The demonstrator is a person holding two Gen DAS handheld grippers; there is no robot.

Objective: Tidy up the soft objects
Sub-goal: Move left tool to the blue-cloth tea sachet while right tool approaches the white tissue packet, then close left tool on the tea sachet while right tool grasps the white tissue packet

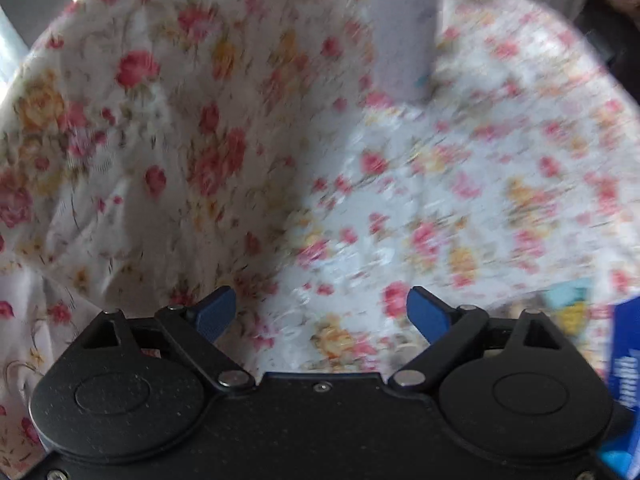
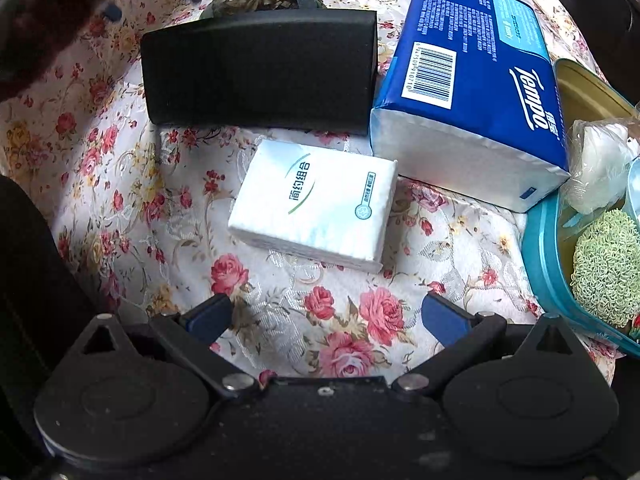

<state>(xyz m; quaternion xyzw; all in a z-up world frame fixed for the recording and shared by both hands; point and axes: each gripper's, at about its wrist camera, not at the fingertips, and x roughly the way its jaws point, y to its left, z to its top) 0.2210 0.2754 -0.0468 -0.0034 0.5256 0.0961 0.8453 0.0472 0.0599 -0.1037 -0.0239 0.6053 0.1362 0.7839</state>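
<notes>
Two grippers, left gripper (image 1: 320, 312) and right gripper (image 2: 326, 316), are hanging wide apart and empty over the flowered cloth (image 2: 120, 200); a white tissue pack (image 2: 316, 204) is lying ahead.

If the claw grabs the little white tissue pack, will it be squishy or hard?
Probably squishy: the white tissue pack looks like soft stacked tissues in thin plastic wrap, so it may dent where it is squeezed. It likely weighs little. The glossy wrap could be a bit slippery. Lying flat on the flowered tablecloth, it should slide when pushed, not roll.
</notes>
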